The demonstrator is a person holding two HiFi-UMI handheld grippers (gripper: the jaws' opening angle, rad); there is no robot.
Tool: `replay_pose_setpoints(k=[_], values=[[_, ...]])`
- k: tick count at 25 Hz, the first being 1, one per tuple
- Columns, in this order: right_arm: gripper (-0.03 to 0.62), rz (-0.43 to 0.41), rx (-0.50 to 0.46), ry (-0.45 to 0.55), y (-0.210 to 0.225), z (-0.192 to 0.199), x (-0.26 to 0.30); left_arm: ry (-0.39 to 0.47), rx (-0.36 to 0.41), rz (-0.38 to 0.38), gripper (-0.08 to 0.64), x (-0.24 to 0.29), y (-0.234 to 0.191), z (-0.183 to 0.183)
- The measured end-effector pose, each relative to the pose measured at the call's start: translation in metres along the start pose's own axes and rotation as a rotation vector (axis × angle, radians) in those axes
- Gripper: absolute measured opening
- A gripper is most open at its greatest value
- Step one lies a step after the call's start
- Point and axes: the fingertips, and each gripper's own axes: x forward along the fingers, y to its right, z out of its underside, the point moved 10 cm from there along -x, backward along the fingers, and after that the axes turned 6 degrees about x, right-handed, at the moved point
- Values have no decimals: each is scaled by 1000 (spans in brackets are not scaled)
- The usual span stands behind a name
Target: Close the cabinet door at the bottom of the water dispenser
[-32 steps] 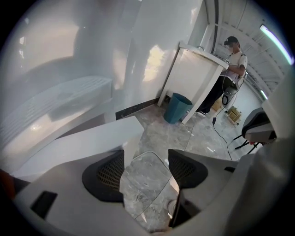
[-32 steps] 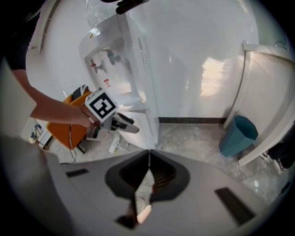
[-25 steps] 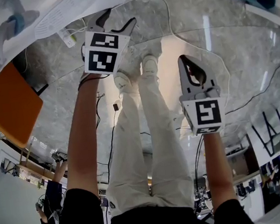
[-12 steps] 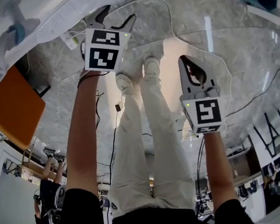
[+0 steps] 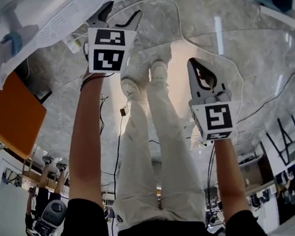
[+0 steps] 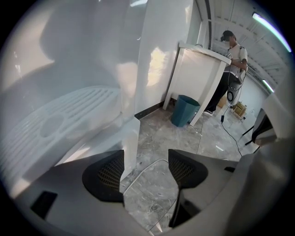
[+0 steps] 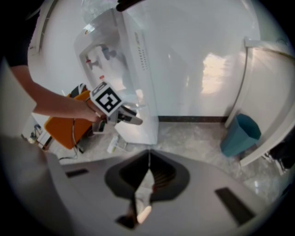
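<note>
- Left gripper [image 6: 146,168]: jaws released with a wide gap. Only marbled floor [image 6: 162,137] and a loop of white cable [image 6: 138,174] show between them, so nothing is held.
- Its left pad [image 6: 109,173] stands just beside an upright white edge [image 6: 131,144]. Contact or a hair's gap: cannot tell. Judgement: open jaws set alongside a panel suit a push, not a grasp.
- Right gripper [image 7: 149,161]: jaws clenched tip to tip on nothing. It hangs well apart from the appliance and looks like the spare hand for this job.
- Task's thing: the cabinet door [image 7: 140,128] is the low white section at the foot of the water dispenser [image 7: 120,55], standing on the floor against the wall. Whether it is ajar or already flush is not readable from here.
- Right gripper view only: the whole dispenser with its taps [image 7: 99,59], and the left gripper's tips laid against the lower body.
- Left gripper view only: the close edge at the pad, a ribbed white surface to the left, and beyond them a teal bin [image 6: 184,109] and a person [image 6: 233,60] by a white counter.
- Head view only: both forearms reach forward over the wearer's legs, the left well ahead of the right. The dispenser is just a white sliver at top left, beside an orange object [image 5: 12,111].
</note>
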Motion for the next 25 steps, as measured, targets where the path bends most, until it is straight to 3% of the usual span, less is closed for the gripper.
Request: replay_pose_setpoints(k=[13,25], values=[[35,6,5,-10,4,2,8,6,9,-61,299,11,-5,2],[35,10,4,-4,4,2,4,-45,-11,-17,299,4,5,3]])
